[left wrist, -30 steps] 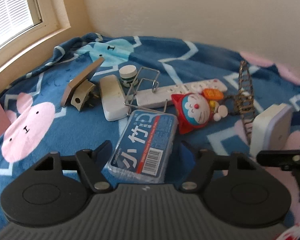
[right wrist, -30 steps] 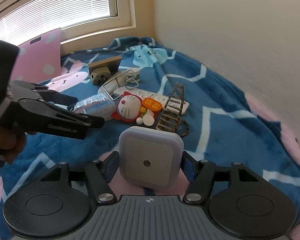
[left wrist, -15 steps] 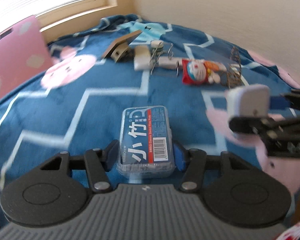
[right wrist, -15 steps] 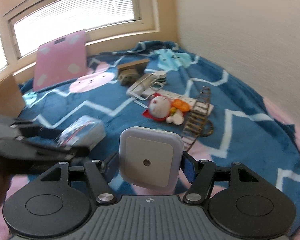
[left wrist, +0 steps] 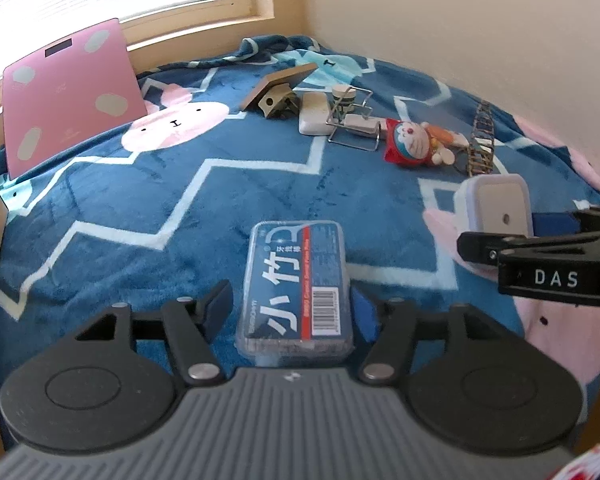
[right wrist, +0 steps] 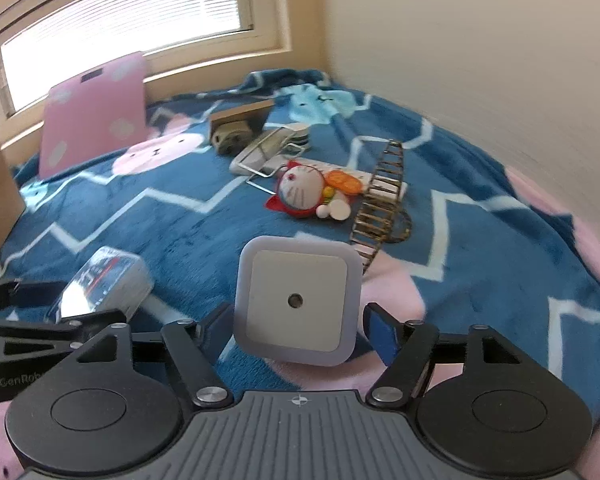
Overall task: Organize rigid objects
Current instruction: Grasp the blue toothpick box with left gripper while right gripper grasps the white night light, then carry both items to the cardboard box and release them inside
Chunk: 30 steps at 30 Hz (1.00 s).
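Your blue toothpick box (left wrist: pixel 296 288) lies flat on the blue patterned blanket (left wrist: pixel 172 200), lengthwise between the fingers of your left gripper (left wrist: pixel 290 306). Those jaws have just been opening: a gap shows on the left side of the box, and the right pad stands just beside it or barely touching, so the box is released and rests on the blanket.

Just to the right, your right gripper (right wrist: pixel 298 320) has the white square night light (right wrist: pixel 298 300) between its fingers. Its jaws have also just been opening, gaps show on both sides, and the light stands tilted on the pink part of the blanket, no longer clamped.

Farther back, well apart from both, sits the cluster: a red and blue cat toy (left wrist: pixel 410 144), a small wooden ladder (left wrist: pixel 482 140), a wire frame (left wrist: pixel 354 124) over a white power strip (right wrist: pixel 336 168), a white case (left wrist: pixel 314 114), a small jar (left wrist: pixel 344 94) and a tilted brown board (left wrist: pixel 280 82). A pink scale (left wrist: pixel 72 92) leans against the windowsill at the left.
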Each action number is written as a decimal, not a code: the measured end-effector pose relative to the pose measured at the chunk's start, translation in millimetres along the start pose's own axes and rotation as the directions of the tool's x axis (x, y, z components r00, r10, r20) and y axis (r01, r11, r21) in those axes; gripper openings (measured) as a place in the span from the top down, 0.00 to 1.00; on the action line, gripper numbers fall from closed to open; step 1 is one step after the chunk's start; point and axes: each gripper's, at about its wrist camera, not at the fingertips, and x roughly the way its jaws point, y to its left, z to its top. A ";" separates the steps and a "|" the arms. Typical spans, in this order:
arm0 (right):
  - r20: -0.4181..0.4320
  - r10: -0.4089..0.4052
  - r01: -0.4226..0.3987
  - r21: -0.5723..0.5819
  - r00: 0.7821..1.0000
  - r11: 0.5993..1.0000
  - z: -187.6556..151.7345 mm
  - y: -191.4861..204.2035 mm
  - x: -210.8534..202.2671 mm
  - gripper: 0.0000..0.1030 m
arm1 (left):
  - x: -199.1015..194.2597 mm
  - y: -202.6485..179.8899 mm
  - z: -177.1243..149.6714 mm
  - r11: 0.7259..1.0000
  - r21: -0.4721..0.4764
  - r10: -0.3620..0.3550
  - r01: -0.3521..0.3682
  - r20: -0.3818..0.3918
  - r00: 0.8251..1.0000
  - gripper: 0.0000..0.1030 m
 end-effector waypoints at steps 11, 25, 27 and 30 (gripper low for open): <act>-0.017 -0.005 0.005 0.002 1.000 1.000 2.7 1.2 9.2 0.39 | 18.0 0.6 4.7 1.000 -0.008 0.003 -0.003 -0.039 0.999 0.45; -0.011 0.032 -0.032 -0.036 0.999 0.999 10.9 8.4 -17.1 0.40 | -15.0 3.5 -1.3 0.997 -0.077 0.013 -0.016 -0.048 0.999 0.49; -0.003 0.043 -0.043 -0.042 0.999 0.998 12.1 11.7 -25.2 0.40 | -26.5 3.5 -2.7 0.996 -0.083 0.016 -0.019 -0.038 0.999 0.49; 0.014 0.058 -0.057 -0.049 0.998 0.997 13.7 16.3 -39.1 0.40 | -46.7 4.5 -4.2 0.995 -0.093 0.024 -0.025 -0.013 1.000 0.49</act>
